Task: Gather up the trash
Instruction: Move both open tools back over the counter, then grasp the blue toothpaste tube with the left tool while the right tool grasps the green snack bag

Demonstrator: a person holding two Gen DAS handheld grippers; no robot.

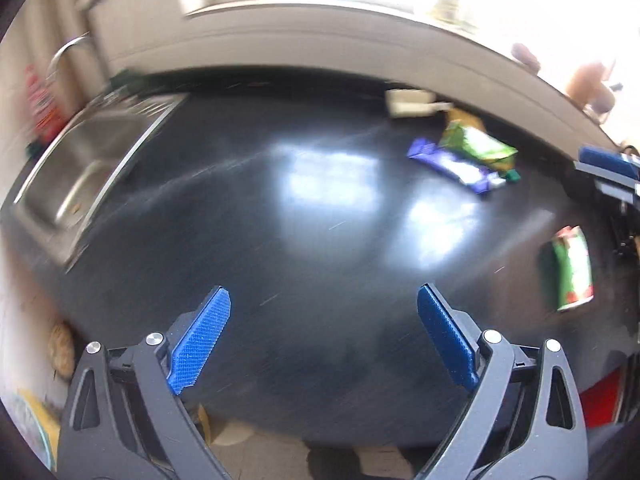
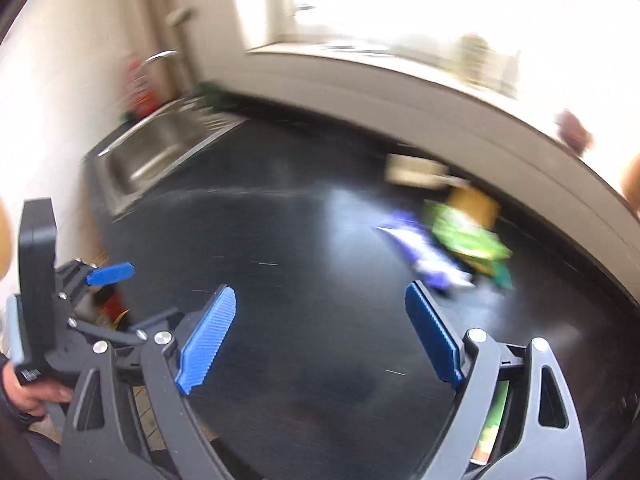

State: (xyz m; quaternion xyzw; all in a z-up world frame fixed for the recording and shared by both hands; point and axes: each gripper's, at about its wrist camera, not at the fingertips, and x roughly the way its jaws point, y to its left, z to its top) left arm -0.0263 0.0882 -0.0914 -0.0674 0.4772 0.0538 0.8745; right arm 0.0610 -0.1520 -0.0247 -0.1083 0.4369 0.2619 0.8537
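Note:
Wrappers lie on a black countertop. A green chip bag overlaps a purple wrapper at the far right, with a yellow packet behind. They also show in the right wrist view: green bag, purple wrapper. A green-and-red wrapper lies nearer on the right. My left gripper is open and empty above the counter's near part. My right gripper is open and empty, short of the purple wrapper. The left gripper shows at the lower left of the right wrist view.
A steel sink with a tap sits at the counter's left end. A pale box stands by the back wall under a bright window sill. Both views are motion-blurred. A red object lies below the counter's front edge at right.

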